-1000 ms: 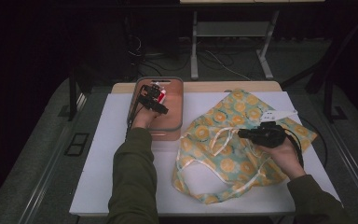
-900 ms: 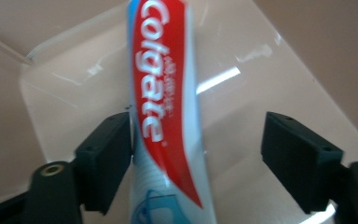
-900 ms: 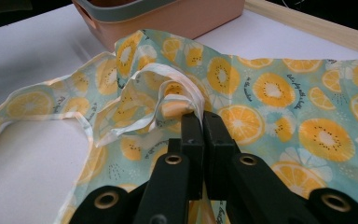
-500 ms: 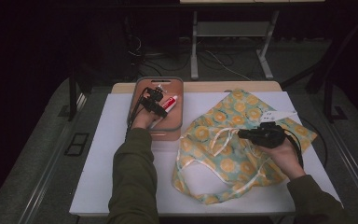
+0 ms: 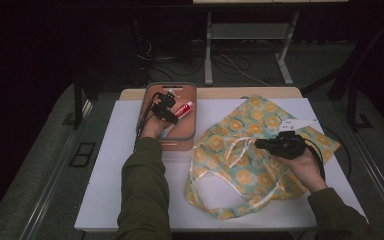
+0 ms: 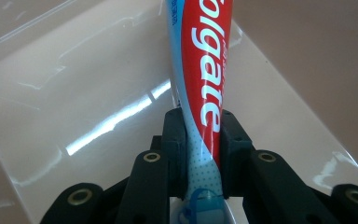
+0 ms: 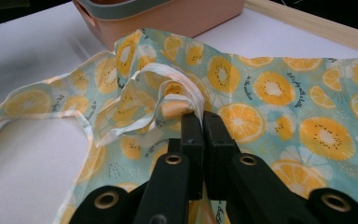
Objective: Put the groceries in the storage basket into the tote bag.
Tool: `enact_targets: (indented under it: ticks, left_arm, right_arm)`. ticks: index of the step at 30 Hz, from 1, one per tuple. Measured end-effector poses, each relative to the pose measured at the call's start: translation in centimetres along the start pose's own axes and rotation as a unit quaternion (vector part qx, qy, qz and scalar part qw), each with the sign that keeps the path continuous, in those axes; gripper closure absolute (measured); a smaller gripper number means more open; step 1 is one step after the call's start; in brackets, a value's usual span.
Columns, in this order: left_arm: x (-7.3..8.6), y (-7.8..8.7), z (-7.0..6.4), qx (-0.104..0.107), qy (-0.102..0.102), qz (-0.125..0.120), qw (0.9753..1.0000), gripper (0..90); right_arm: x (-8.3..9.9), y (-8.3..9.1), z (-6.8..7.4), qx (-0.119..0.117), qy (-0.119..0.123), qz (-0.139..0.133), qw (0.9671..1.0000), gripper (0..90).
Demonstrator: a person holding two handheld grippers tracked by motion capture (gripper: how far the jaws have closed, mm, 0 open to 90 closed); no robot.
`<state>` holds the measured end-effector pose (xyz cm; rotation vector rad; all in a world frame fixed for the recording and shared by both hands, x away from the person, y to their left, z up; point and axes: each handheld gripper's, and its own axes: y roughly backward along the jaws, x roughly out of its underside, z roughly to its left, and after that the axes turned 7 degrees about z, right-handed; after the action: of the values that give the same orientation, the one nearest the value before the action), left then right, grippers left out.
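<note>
Since approx. 1 s ago we see our left hand-held gripper drawn back a bit toward us inside the bin, and the toothpaste tube has come up with it, now slanting out to the right of the gripper instead of lying under it. Right hand-held gripper hasn't shifted.

Left side: in the left gripper view our jaws are clamped on the toothpaste tube, one pad on each flat face, near its crimped lower end w/ a blue bit showing below. Gap is only as wide as the squeezed tube. Tube runs up and away from the jaws over a clear plastic sheet on the pinkish bin floor.

Right side: in the right gripper view our jaws are pinched almost fully together on a fold of the tote bag, right at the whitish strap, which bunches up just past the tips. Bag has a teal ground w/ orange-slice print and lies spread on the white worktop; its left edge sits just beside the bin.

High view: tote bag is right of the bin, and the two grippers are well apart.
</note>
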<state>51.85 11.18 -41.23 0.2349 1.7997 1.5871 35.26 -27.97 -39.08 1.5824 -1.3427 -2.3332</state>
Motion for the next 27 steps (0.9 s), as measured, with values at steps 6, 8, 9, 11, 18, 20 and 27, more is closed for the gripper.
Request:
enact_targets:
  ticks: [6,8,9,11,18,20,27]
  left_arm:
    - [-0.2,0.9,0.2,-0.002,0.007,-0.019,0.9998,75.3]
    - [-0.3,1.7,0.4,0.001,0.008,-0.031,0.9995,75.3]
    - [-0.4,2.2,0.4,0.001,0.01,-0.037,0.9993,75.3]
    - [-0.4,3.3,0.1,0.0,0.005,-0.05,0.9987,75.3]
    - [0.4,7.7,-0.9,0.025,-0.008,-0.084,0.9961,75.4]
    - [0.8,8.7,-1.4,0.035,-0.015,-0.085,0.9957,75.3]
    - [2.8,11.4,-3.8,0.07,-0.038,-0.099,0.9919,75.4]
  right_arm:
    - [0.0,0.0,-0.1,0.0,-0.001,-0.001,1.0,87.8]
    - [0.0,0.0,-0.1,-0.001,-0.004,-0.001,1.0,87.8]
    - [0.0,0.0,-0.1,-0.001,-0.004,-0.002,1.0,87.8]
    - [0.0,0.0,-0.2,-0.002,-0.004,-0.003,1.0,87.8]
    - [-0.1,0.0,-0.2,0.001,-0.003,-0.003,1.0,87.8]
    - [-0.1,0.0,-0.1,0.002,-0.003,-0.002,1.0,87.8]
    - [-0.1,-0.3,-0.1,0.003,-0.001,0.004,1.0,87.8]
